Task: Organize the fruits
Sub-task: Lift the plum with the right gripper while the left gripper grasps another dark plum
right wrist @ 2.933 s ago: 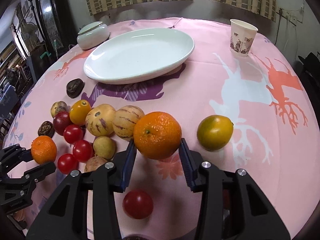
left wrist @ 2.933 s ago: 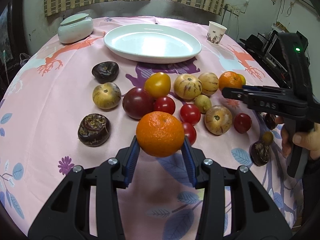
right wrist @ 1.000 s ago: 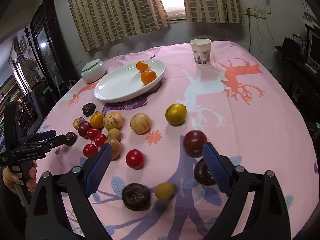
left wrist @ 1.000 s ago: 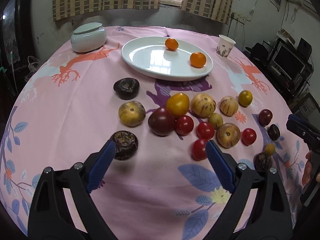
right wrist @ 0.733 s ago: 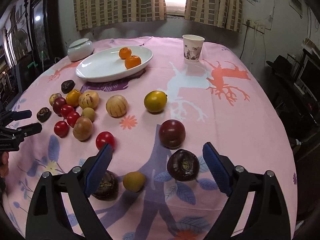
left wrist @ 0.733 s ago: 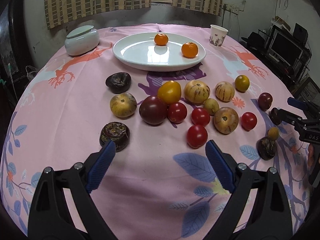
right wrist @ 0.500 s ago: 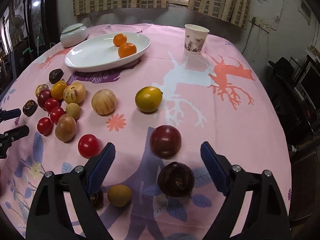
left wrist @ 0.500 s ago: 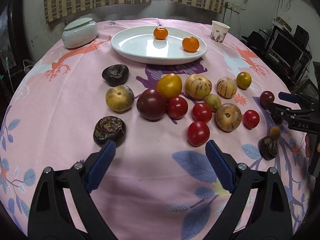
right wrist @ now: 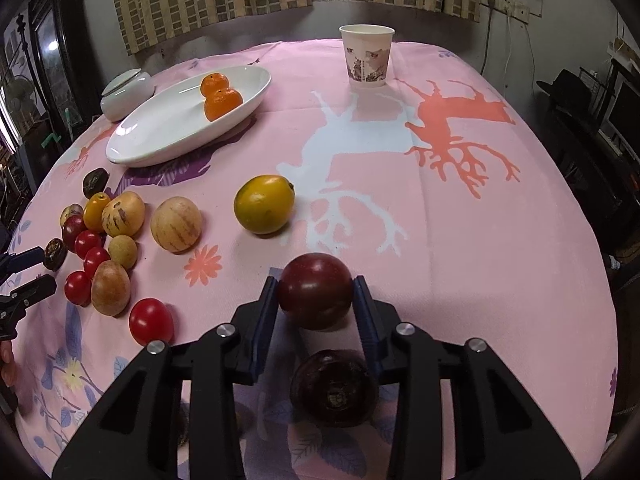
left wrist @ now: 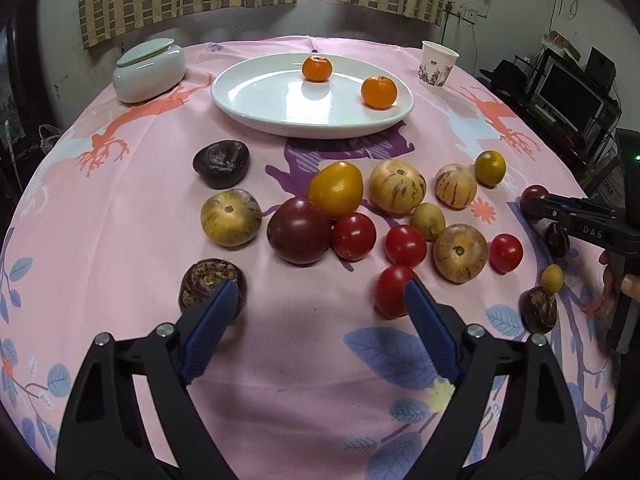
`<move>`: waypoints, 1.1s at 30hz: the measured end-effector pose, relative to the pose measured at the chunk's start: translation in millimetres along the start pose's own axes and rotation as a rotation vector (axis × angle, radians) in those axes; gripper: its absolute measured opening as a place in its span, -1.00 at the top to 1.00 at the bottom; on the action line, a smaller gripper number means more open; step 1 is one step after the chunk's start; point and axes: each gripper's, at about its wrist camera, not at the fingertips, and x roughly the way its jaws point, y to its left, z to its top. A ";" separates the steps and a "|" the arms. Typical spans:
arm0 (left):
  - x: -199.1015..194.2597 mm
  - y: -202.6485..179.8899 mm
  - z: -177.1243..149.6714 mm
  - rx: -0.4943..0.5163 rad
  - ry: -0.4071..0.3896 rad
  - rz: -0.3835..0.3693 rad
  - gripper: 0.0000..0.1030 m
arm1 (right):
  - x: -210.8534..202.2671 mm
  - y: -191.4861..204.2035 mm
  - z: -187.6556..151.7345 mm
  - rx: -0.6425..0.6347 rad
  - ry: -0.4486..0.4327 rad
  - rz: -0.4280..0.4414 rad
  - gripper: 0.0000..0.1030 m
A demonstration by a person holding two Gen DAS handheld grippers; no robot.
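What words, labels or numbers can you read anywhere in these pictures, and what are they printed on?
"DAS": white letters on the black body of the right gripper, seen from the left wrist view.
The paper cup carries a printed picture; no words can be made out on it.
Nothing else readable shows on the fruits, the plate or the tablecloth.

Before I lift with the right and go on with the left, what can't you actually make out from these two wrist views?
- Right wrist view: the right gripper brackets the dark red tomato; pad contact is hidden behind its sides.
- Same view: the dark purple fruit beneath is partly covered by the finger frame.
- Left wrist view: the red tomato is partly hidden by a left gripper pad.
- Paper cup: contents not visible.
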 end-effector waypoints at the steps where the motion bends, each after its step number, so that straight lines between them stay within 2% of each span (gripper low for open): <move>1: 2.6 -1.6 1.0 0.007 0.007 -0.006 -0.57 | 0.9 0.6 -0.2 -0.009 -0.001 -0.003 0.26; 4: 8.0 -1.8 5.4 0.000 0.009 -0.036 -0.39 | 6.2 -3.5 -0.8 0.010 0.013 0.016 0.26; 8: 11.0 4.5 13.3 -0.015 0.023 -0.090 0.01 | 12.9 -9.2 -2.3 0.038 0.035 0.042 0.26; 17: 17.1 33.5 17.8 -0.088 0.041 -0.109 0.02 | 11.6 -8.5 -3.0 0.030 0.036 0.041 0.25; 24: 36.7 32.7 25.7 -0.091 0.049 -0.110 0.13 | 11.1 -7.2 -3.9 0.027 0.035 0.040 0.23; 26: 41.9 26.6 29.2 -0.063 0.053 -0.095 0.22 | 11.1 -7.3 -3.7 0.027 0.035 0.040 0.22; 33: 45.7 14.9 29.9 0.000 0.030 -0.036 0.24 | 8.0 -6.2 -3.6 0.031 0.027 0.043 0.25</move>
